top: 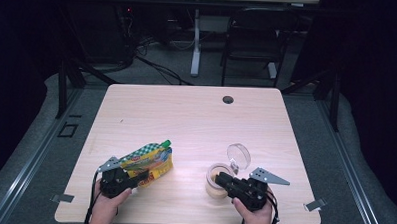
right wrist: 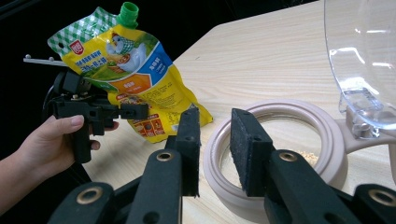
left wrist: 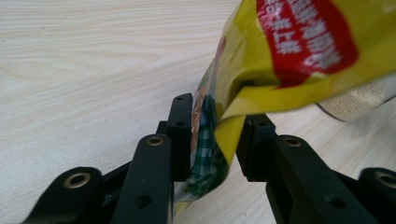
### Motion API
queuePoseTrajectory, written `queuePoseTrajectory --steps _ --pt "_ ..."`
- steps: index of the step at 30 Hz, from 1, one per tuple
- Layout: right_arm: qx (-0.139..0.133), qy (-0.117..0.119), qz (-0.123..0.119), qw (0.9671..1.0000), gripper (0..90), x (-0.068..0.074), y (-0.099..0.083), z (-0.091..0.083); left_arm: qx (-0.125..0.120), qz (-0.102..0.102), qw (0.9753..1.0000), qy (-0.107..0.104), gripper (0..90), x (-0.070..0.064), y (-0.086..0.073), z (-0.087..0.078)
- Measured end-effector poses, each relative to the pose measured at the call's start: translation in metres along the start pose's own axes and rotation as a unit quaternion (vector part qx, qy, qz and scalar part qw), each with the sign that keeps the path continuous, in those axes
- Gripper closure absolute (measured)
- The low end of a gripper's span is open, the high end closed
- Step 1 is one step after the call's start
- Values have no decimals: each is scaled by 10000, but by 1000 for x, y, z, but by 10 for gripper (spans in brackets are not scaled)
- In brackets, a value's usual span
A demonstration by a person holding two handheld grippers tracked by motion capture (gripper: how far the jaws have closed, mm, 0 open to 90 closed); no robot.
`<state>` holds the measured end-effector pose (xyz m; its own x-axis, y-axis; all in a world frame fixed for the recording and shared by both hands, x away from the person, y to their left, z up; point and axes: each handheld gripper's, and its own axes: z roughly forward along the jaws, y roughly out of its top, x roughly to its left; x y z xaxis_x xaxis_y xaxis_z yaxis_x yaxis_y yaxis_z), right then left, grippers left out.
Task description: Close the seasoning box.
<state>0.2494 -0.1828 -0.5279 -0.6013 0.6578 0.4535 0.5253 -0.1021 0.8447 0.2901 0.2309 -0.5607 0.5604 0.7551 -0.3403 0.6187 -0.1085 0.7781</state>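
A yellow spouted pouch [top: 152, 163] with a green cap [top: 165, 143] is held tilted above the table, and my left gripper [top: 126, 179] is shut on its lower edge. In the left gripper view the jaws pinch the pouch [left wrist: 289, 56] at the left gripper [left wrist: 212, 135]. A beige jar [top: 215, 185] holding some grains stands at the front right, its clear hinged lid [top: 238, 155] swung open. My right gripper [top: 223, 180] is shut on the jar's rim [right wrist: 280, 112], one jaw outside and one inside. The right gripper view also has the pouch [right wrist: 126, 70] and the left gripper [right wrist: 100, 112].
The wooden table [top: 186, 116] has a cable hole [top: 228, 99] at the back. Metal clips [top: 63, 198] [top: 314, 204] stick out at its front corners. A dark chair [top: 254, 39] and a white desk leg [top: 196, 47] stand beyond it.
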Motion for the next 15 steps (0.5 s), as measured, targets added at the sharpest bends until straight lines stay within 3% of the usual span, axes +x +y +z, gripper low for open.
queuePoseTrajectory --steps 3,15 --pt "3 -5 -24 10000 731 0 0 0 -50 -59 10000 27 672 1 0 -3" --pt "-11 -19 -12 10000 713 0 0 -1 -118 24 9999 74 535 -2 1 -9"
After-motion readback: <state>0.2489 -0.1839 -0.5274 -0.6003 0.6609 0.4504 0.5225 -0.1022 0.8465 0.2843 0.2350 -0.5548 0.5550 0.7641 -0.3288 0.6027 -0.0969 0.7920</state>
